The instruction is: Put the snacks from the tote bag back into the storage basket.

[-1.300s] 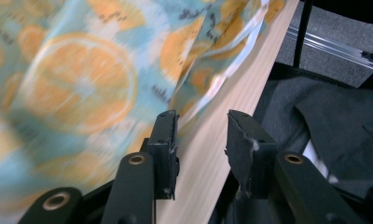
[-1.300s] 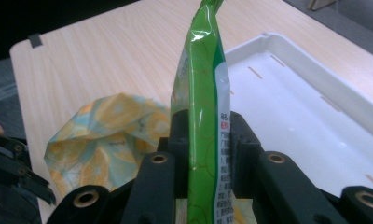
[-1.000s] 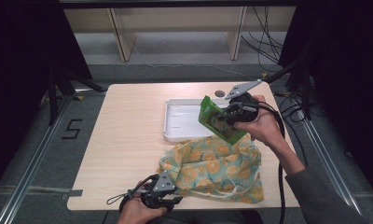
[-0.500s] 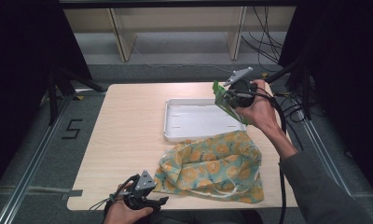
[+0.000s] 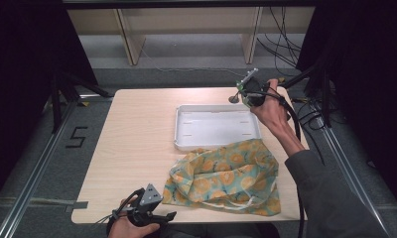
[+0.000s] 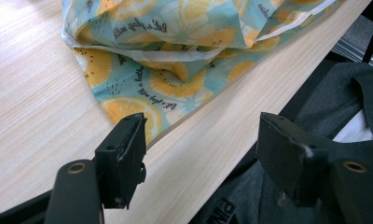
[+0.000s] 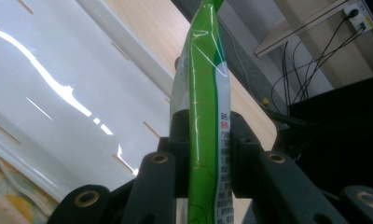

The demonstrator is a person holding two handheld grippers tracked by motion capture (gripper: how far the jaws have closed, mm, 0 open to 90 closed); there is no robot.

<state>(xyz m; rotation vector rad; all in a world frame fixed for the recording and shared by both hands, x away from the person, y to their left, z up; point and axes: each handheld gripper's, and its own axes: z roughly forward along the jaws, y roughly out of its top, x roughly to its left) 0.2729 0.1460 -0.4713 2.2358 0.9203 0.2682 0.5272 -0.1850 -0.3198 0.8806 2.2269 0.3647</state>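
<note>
Right gripper (image 5: 241,91) sitting at the far right corner of the table (image 5: 137,144), held up in the person's right hand (image 5: 271,106); its jaws clenching a green packet (image 7: 204,116), pads pressing on both flat sides; in the right gripper view the packet is standing edge-on between the jaws, rising tall above them, small print running down its white strip; in the high view the packet is showing as a sliver of green at the gripper, beside the far right corner of the white tray (image 5: 186,144); whether the packet is over the tray or just past its rim I cannot tell.

White tray lying flat at the middle of the table's far half, slots showing in its floor; a bright glare streaking across it in the right gripper view.

Cloth bag (image 5: 226,176) with orange-slice print lying crumpled on the near right part of the table, its far edge touching or overlapping the tray's near rim; white handle looping along its near side.

Left gripper (image 5: 159,218) resting at the near edge of the table, held in the left hand (image 5: 129,229); its jaws having just been opening, now standing wide and released, nothing between them; in the left gripper view a corner of the bag (image 6: 142,107) is lying just beyond the left-hand jaw, apart from it; the table's edge running between the jaws, dark clothing below it.
</note>
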